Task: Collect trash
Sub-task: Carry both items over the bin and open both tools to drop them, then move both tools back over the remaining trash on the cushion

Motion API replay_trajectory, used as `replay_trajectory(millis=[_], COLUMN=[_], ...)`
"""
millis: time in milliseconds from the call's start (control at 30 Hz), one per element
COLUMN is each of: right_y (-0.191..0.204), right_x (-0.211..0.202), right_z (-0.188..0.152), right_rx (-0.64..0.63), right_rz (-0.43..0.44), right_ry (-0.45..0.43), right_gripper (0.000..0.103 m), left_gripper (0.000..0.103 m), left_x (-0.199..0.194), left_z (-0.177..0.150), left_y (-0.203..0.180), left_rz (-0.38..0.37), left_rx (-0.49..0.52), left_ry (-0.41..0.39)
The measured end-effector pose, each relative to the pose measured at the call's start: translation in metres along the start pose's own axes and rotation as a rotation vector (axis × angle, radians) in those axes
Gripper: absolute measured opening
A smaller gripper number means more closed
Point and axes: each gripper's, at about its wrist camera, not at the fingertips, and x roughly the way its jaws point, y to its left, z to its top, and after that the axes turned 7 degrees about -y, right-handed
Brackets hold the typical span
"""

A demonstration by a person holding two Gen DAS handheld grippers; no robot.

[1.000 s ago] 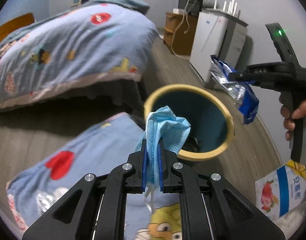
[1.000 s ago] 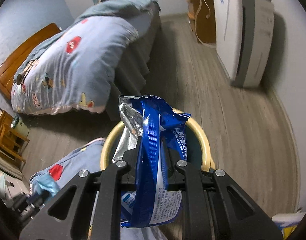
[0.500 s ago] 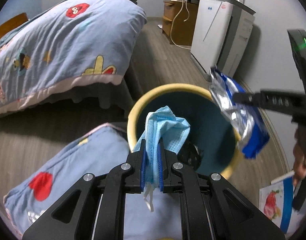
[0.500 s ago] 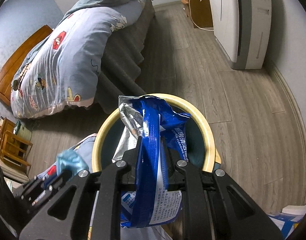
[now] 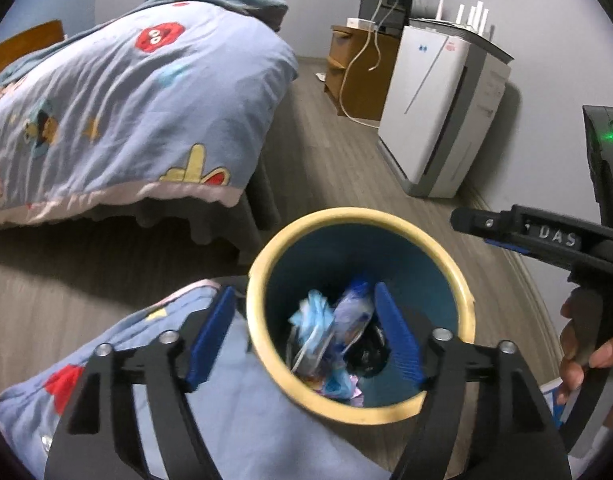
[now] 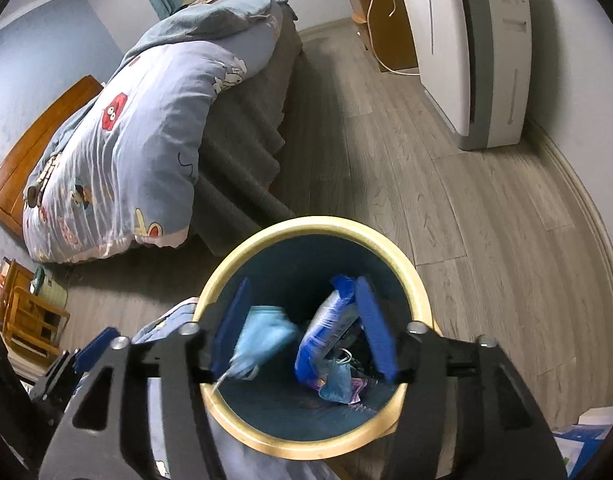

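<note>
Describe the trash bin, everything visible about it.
The trash bin is round, with a pale yellow rim and dark teal inner wall, standing upright on the grey wood floor beside a blue patterned quilt. Inside lie a light blue face mask, a blue and silver wrapper and darker scraps. Both grippers hover above its mouth.

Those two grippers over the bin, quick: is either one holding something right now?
Left gripper: opening, empty; blue mask dropped in bin.
Right gripper: opening, empty; blue wrapper in bin too.

The bin (image 6: 266, 436) stands on the floor (image 6: 446, 208) before the bed (image 6: 146, 128); a mask (image 6: 262, 340) and wrapper (image 6: 330, 328) lie in it; the purifier (image 6: 478, 52) stands right, behind.
</note>
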Motion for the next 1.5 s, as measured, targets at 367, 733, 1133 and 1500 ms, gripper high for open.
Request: replay_trajectory(millis=[367, 733, 1133, 1500], right_y=[0.016, 0.051, 0.139, 0.198], right_x=[-0.015, -0.049, -0.091, -0.087], right_z=[0.005, -0.007, -0.071, -0.164], right_rx=[-0.028, -0.037, -0.165, -0.261], right_rz=[-0.008, 0.000, 0.105, 0.127], right_ry=[-0.039, -0.049, 0.007, 0.142], right_gripper=[0.097, 0.097, 0.097, 0.097], left_gripper=[0.093, 0.095, 0.095, 0.095], left_x=[-0.035, -0.158, -0.241, -0.264], left_z=[-0.006, -0.028, -0.097, -0.125], left_y=[0.025, 0.087, 0.171, 0.213], left_rz=[0.062, 0.161, 0.293, 0.314], left_rx=[-0.013, 0.000, -0.127, -0.167], left_ry=[-0.020, -0.078, -0.084, -0.078])
